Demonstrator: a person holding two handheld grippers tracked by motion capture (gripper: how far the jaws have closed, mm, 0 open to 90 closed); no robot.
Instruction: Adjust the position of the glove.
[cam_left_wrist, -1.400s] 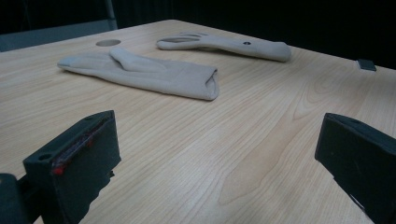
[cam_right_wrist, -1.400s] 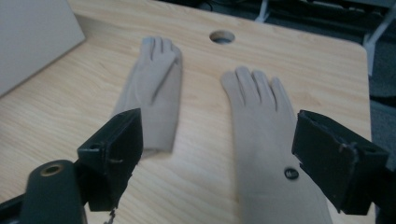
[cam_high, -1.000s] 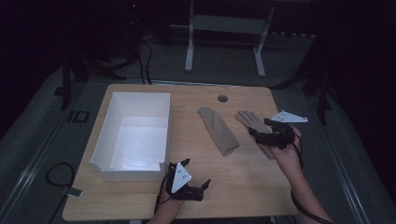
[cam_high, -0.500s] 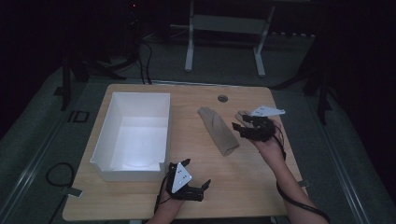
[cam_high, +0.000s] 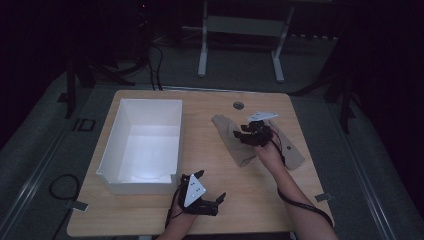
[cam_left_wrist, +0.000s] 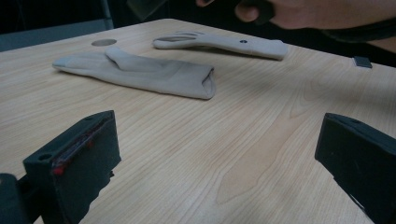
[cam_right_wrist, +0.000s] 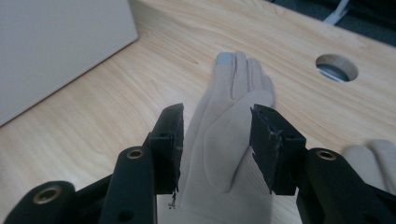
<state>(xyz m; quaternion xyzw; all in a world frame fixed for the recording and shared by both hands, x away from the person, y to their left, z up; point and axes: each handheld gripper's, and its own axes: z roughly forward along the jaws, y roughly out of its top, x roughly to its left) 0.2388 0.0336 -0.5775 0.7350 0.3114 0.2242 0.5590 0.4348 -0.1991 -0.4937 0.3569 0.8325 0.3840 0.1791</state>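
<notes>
Item: beige glove (cam_high: 235, 142), knit fabric, lying flat on the bench (cam_high: 150, 220) at the centre right of the high view, fingers toward the upper left of that frame, cuff toward the lower right. In the right gripper view it (cam_right_wrist: 224, 135) runs up the middle of the frame, thumb folded across the palm, one fingertip bearing a grey patch.

Companion piece: second glove (cam_high: 292, 155), just to the right of the first, partly under the person's right forearm.

Container: white box (cam_high: 142, 150), open-topped, left half of the high view, well apart from both gloves.

Right tongs (cam_high: 249, 136): over the palm of the first glove, jaws half-wide and just lately closing in, one at each side of the palm; the pads do not yet press the cloth.

Left tongs (cam_high: 212, 202): bottom centre of the high view, low by the bench, jaws wide with nothing between them.

Handling, as judged: very light, limp, not fragile; it will droop and fold once lifted. The flat cloth offers little to bite on, so a pinch should gather a ridge of fabric at the palm or cuff, where the layers are thickest; single fingers would slip and dangle.
</notes>
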